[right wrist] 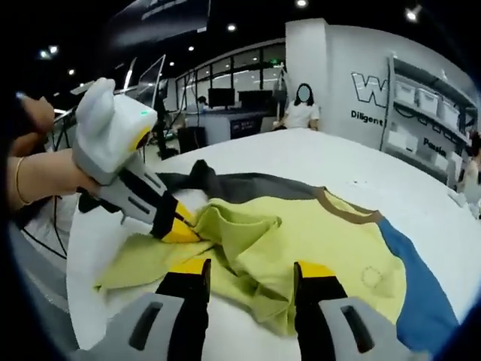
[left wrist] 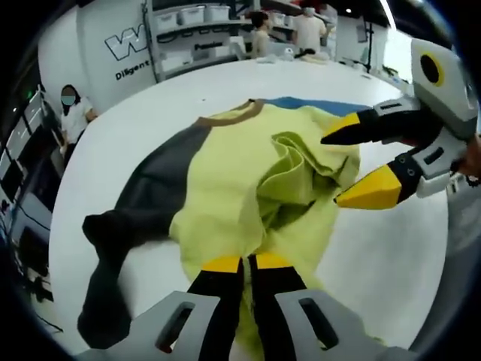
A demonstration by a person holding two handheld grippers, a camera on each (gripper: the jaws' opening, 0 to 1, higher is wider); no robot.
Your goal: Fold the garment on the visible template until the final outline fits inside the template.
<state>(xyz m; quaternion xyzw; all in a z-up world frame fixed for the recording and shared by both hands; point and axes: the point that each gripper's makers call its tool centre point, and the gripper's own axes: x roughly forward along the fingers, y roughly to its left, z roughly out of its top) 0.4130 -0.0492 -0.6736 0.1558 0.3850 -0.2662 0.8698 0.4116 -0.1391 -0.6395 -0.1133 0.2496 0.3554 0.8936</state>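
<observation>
In the left gripper view, the left tool rises from the bottom with its yellow-tipped jaws drawn narrow, almost together, over the near hem of the shirt. Whether cloth is pinched between them cannot be told here. The shirt lies spread on the white bench just ahead of the tool: a lime-yellow body, a dark grey sleeve trailing off to the tool's left, a brown collar at the far side, and a strip of blue beyond it. A bunched fold of yellow cloth stands up in the middle. The right tool comes in from the right, jaws wide, one tip above the fold and one beside it. A person stands beyond the bench at far left.

In the right gripper view, the right tool has its jaws wide apart, with rumpled yellow cloth lying between and just ahead of them. This view shows the left tool from the side, held by a hand, its tips closed on a raised flap of the shirt. The blue part lies to the right, the grey sleeve beyond.
</observation>
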